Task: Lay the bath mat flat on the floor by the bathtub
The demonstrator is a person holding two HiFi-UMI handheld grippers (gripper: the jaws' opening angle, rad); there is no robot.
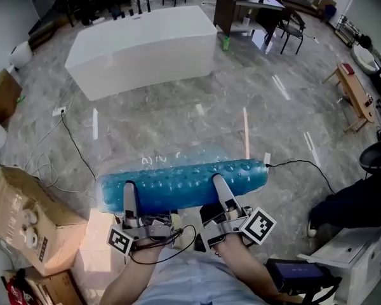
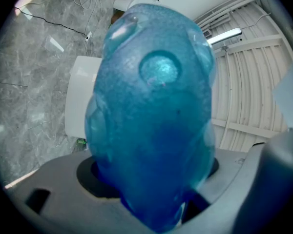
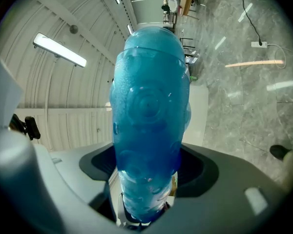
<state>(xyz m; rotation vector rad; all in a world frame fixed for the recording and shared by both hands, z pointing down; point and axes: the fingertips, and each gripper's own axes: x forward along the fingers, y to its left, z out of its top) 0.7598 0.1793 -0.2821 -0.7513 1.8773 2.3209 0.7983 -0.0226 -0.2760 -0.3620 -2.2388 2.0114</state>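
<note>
**Finding.** The bath mat (image 1: 184, 180), blue, see-through and studded with round cups, is held off the floor (image 1: 178, 116) at lower centre of the head view. It is gathered into a long roll or fold lying left to right. It is not yet laid out.

**Grip.** The left gripper (image 1: 129, 190) is clamped on the mat near its left end and the right gripper (image 1: 220, 182) on its right half. Each gripper view shows the blue bundle filling the gap between the jaws, which stand fairly wide because the bundle is thick.

**Target.** The white bathtub (image 1: 143, 46) sits at upper centre, well apart from the mat, with bare marble floor between them.

**Recommendation.**
- Carry the bundle up the frame to the strip of floor just beside the tub's near side.
- Keep both ends level and the long edge parallel to that side.
- Lower before loosening.
- Set one long edge down first, then draw the rest out so that no crease is trapped.
- Which face carries the cups cannot be told, so check it before laying.

**Hazard.** A black cable (image 1: 76, 148) crosses the floor at left; keep the mat clear of it.
</note>
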